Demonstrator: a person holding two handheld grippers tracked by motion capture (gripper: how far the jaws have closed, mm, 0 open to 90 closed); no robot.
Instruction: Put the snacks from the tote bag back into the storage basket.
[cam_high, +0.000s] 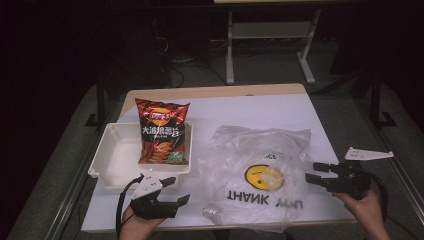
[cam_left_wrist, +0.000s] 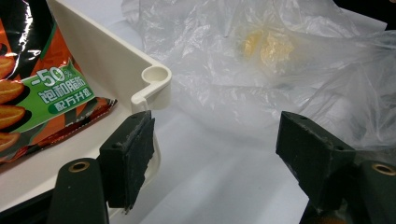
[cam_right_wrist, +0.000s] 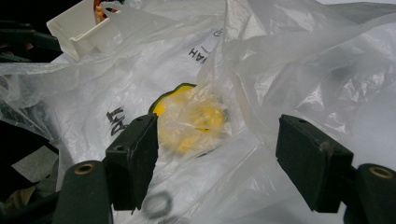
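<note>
Risk: bag (cam_high: 257, 172) film, lying crumpled on the bench just right of the tray (cam_high: 107, 165), may slip or tear between the right gripper (cam_high: 314, 172) fingers, now apart; left gripper (cam_high: 176, 190) fingers likewise apart, empty.

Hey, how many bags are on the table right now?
2. A red chip bag lies in the white tray at the left; a clear plastic bag with a smiley face lies crumpled beside it. Something yellowish shows inside that one; more may be hidden.

Black claws (cam_high: 171, 191), trailing black cables
</note>
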